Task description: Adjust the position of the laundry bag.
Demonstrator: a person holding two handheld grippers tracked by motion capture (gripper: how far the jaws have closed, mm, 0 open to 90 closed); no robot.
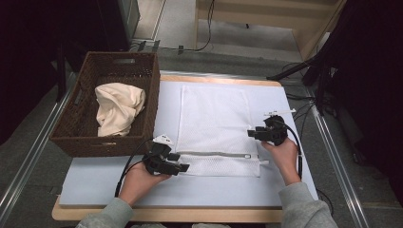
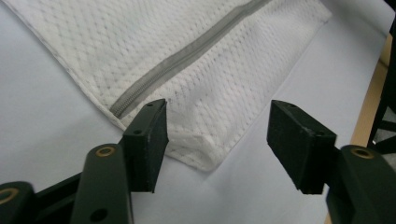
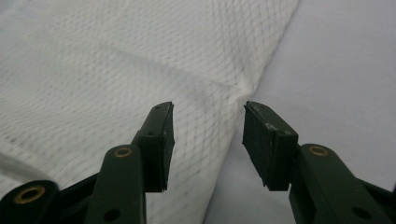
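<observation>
While the mesh bag [image 1: 214, 128] lies flat and zipped, both grippers — left [image 2: 217, 140], right [image 3: 208, 140] — are released; cloth [image 1: 118, 108] is left in the basket [image 1: 71, 137], unpacked.

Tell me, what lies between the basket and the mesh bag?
Only a bare strip of the light mat, as the high view shows; the basket and the mesh bag lie apart.
</observation>
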